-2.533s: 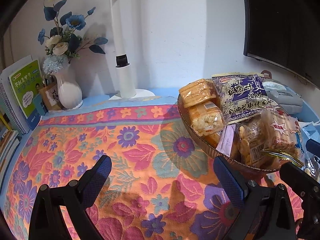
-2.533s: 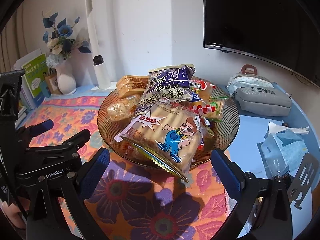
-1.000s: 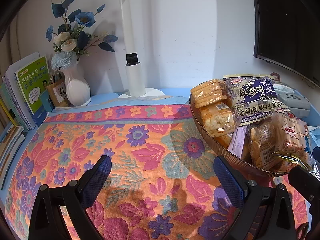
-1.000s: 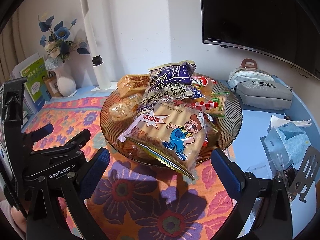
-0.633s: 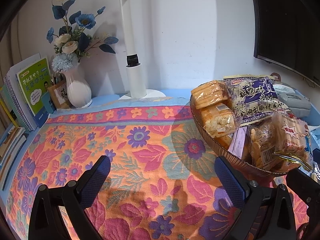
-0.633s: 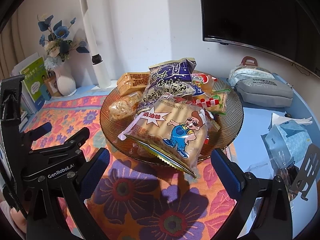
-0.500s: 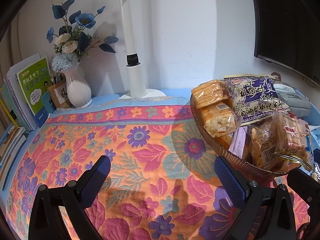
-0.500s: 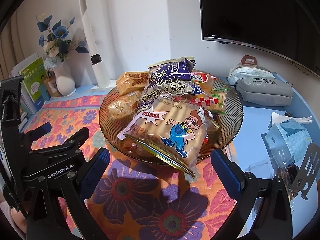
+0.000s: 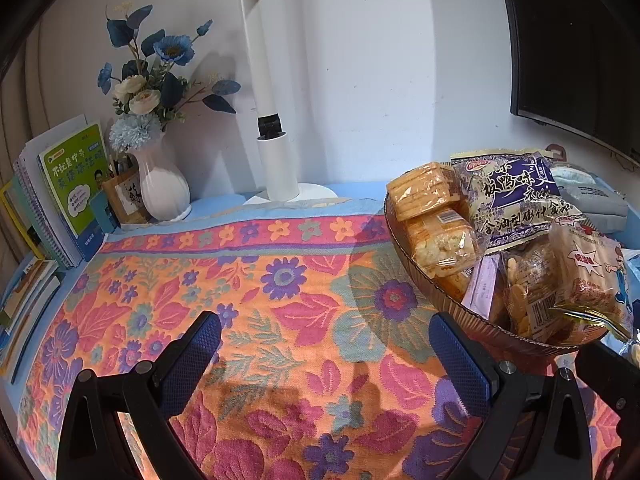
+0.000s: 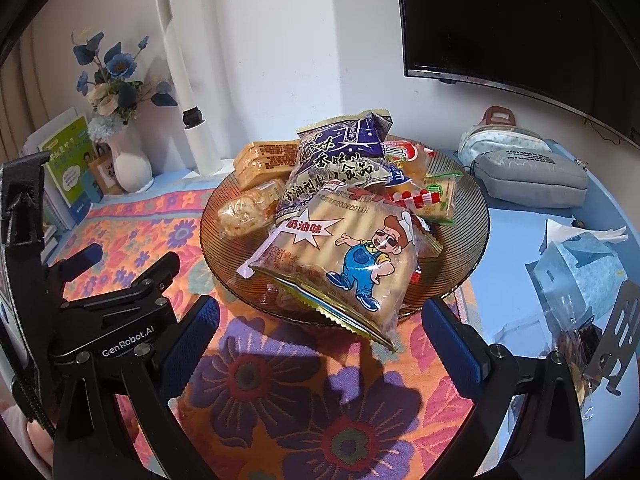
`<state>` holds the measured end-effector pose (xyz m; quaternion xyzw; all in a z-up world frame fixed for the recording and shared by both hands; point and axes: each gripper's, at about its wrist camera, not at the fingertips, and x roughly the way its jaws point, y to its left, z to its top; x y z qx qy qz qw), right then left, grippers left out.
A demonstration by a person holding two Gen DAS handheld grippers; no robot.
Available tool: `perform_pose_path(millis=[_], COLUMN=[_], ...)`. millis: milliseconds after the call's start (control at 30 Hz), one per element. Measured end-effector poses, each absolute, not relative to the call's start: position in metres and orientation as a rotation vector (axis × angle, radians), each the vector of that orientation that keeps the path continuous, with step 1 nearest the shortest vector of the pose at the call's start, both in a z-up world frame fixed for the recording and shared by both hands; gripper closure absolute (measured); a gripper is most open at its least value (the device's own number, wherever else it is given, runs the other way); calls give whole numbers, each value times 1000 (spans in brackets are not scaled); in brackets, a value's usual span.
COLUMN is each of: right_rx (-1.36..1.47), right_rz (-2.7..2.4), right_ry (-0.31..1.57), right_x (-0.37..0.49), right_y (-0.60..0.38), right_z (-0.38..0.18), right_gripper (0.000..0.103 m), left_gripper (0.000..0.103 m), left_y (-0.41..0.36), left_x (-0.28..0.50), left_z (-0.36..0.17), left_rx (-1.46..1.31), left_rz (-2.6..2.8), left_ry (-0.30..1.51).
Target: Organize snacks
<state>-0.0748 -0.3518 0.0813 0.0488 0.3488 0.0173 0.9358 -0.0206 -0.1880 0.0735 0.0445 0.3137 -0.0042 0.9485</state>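
A brown ribbed glass bowl (image 10: 468,240) heaped with snack packets stands on the floral cloth (image 10: 304,412). On top lie a clear biscuit bag with a cartoon baker (image 10: 344,264), a purple puffed-snack bag (image 10: 340,160) and orange cracker packs (image 10: 264,164). My right gripper (image 10: 320,344) is open just in front of the bowl, nothing between its fingers. In the left wrist view the bowl (image 9: 452,300) sits at the right, with the purple bag (image 9: 516,200) and cracker packs (image 9: 424,192). My left gripper (image 9: 324,352) is open over bare cloth (image 9: 240,280), left of the bowl.
A white vase of blue flowers (image 9: 160,184), books (image 9: 72,188) and a white lamp post (image 9: 272,152) stand at the back left. A grey pouch (image 10: 528,176), a blue tissue pack (image 10: 580,272) and a dark monitor (image 10: 520,20) are at the right.
Both views have shifted only slightly; the bowl and its packets keep their places, and both grippers stay open and empty.
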Motion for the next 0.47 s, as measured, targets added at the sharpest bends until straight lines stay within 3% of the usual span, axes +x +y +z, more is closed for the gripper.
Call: perform_pose_path(millis=[467], right_rx=[135], right_rz=[17], right_ry=[716], right_x=[-81], right_y=[-350], right_z=[83], right_gripper=[1], left_gripper=[0], left_y=[-184], left_x=[-23], left_z=[76], left_rx=[72], left_rz=[-33], left_ry=[635])
